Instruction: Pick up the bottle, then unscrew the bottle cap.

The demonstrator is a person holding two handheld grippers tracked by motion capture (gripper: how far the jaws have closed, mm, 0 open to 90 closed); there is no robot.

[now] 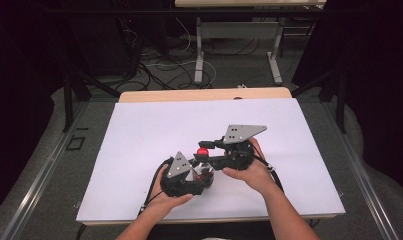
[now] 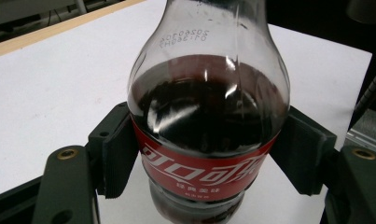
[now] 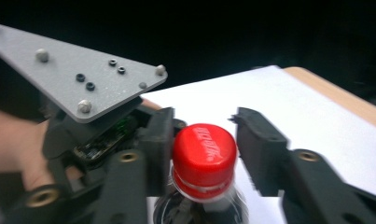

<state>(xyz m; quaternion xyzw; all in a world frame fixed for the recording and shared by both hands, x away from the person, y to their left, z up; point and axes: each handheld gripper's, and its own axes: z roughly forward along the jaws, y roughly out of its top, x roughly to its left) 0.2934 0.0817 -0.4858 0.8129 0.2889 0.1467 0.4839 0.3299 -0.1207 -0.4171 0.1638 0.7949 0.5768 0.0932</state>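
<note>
A cola bottle with dark drink, a red label and a red cap stands on the white table top. My left gripper is shut on the bottle's body at the label, with both pads pressed against its sides. My right gripper comes in from the right at cap height, its jaws on either side of the cap. One pad lies against the cap and the other stands just off it. In the high view the cap sits between the two grippers near the table's middle front.
The left gripper's grey plate and the hand holding it are close beside the cap. A wooden table edge borders the white top at the back. Cables and metal table legs lie on the floor beyond.
</note>
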